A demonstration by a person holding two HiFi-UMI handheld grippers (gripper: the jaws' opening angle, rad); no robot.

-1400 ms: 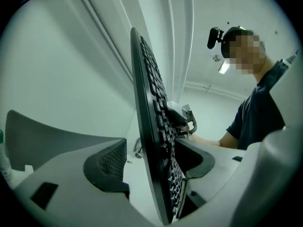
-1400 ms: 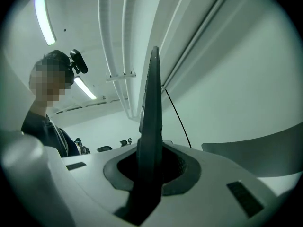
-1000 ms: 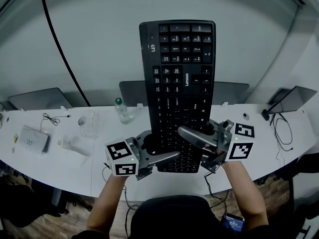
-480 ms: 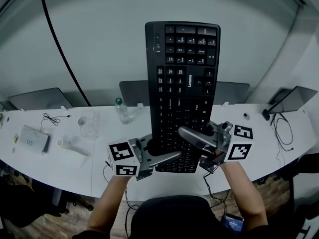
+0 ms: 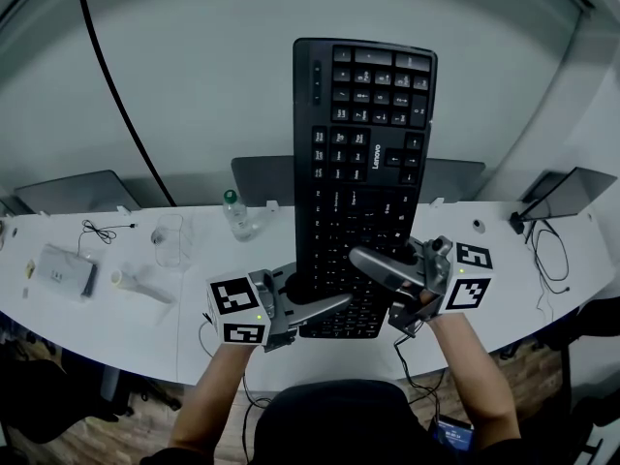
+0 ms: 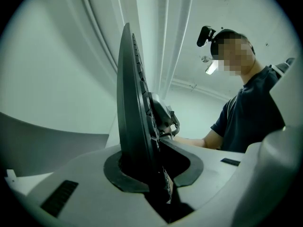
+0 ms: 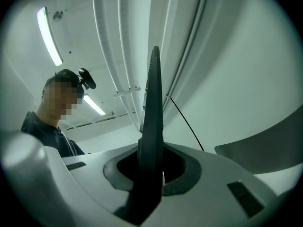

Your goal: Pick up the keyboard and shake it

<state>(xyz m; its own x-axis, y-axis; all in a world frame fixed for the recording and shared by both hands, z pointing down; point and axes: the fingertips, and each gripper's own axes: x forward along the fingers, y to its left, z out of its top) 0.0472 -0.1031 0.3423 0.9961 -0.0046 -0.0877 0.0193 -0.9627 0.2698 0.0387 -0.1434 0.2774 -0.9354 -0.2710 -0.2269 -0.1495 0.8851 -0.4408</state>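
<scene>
Two pairs of jaws grip the keyboard (image 5: 363, 163) upright above the tabletop (image 5: 126, 332): those of the left gripper (image 5: 325, 308) have just been closing onto it, those of the right gripper (image 5: 373, 271) clamp its edge

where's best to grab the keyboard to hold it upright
Its thin long edges near the lower end, coming in from either side, jaws across front and back. The keyboard is a flat upright slab, so its thin edges suit the jaws. The right gripper clamps there; the left gripper has just closed on the opposite edge.
</scene>
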